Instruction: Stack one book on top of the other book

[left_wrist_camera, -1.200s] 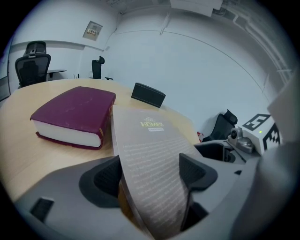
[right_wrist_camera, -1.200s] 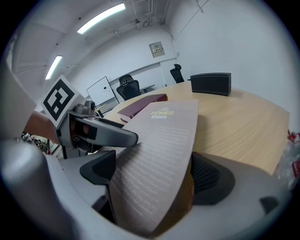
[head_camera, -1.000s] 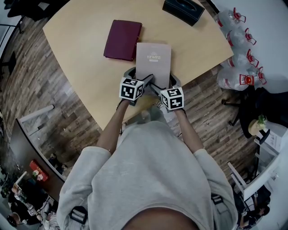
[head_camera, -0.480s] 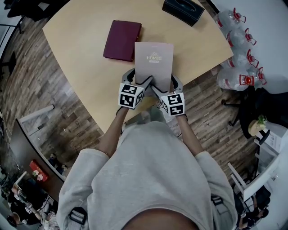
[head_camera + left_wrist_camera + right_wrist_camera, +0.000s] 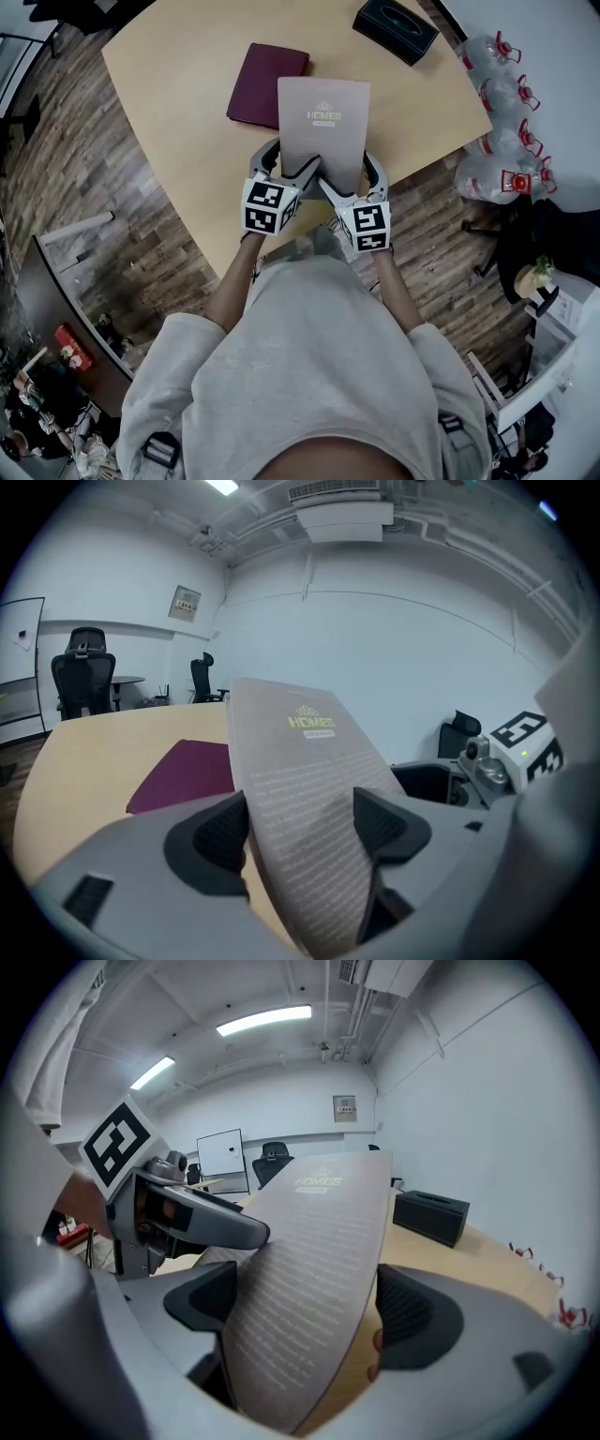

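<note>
A taupe book (image 5: 323, 122) printed "HOMES" hangs above the wooden table (image 5: 178, 103), its far end tilted up. My left gripper (image 5: 286, 167) is shut on its near left corner and my right gripper (image 5: 352, 176) on its near right corner. In the left gripper view the book (image 5: 300, 761) runs slantwise between the two dark pads, and the right gripper view shows the same book (image 5: 319, 1251) the same way. A maroon book (image 5: 265, 84) lies flat on the table just left of the raised one, also visible as the maroon book (image 5: 187, 771).
A black tissue box (image 5: 396, 28) sits at the table's far right corner. Several large water bottles (image 5: 497, 103) stand on the floor to the right of the table. Office chairs (image 5: 84, 672) stand beyond the table's far side. The table's near edge is right in front of the person.
Both grippers have risen with the taupe book, lifting it off the table. It now looks larger and its far left corner overlaps the maroon book's edge.
</note>
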The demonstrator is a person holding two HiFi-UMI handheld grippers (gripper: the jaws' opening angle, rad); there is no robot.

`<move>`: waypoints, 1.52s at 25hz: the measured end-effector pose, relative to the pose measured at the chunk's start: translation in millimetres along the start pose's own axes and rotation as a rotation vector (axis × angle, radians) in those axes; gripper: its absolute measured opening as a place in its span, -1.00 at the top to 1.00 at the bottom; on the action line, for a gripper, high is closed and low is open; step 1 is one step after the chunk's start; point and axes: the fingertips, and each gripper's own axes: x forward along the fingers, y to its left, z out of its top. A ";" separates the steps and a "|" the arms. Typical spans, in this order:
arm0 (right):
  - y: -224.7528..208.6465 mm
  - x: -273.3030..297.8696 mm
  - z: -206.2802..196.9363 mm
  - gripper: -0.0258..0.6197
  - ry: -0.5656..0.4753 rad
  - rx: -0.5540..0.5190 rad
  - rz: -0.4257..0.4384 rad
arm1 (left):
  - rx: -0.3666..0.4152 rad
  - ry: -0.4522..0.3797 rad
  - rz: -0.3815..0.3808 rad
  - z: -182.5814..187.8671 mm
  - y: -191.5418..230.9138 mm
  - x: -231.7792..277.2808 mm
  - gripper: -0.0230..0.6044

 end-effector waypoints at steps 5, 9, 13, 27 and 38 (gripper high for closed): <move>9.0 3.9 24.4 -0.52 -0.042 -0.039 0.020 | -0.007 -0.043 0.036 15.4 9.5 -13.3 -0.21; 14.9 9.3 39.4 -0.52 -0.072 -0.058 0.046 | -0.001 -0.069 0.075 26.6 18.3 -22.7 -0.20; 28.8 21.3 59.0 -0.52 -0.102 -0.087 0.079 | -0.007 -0.095 0.118 38.1 37.0 -37.6 -0.20; 49.0 58.6 110.0 -0.50 -0.152 -0.145 0.130 | -0.026 -0.164 0.187 72.8 85.7 -56.8 -0.20; 34.1 98.9 136.6 -0.49 -0.148 -0.142 0.119 | -0.058 -0.181 0.192 101.1 123.0 -34.3 -0.20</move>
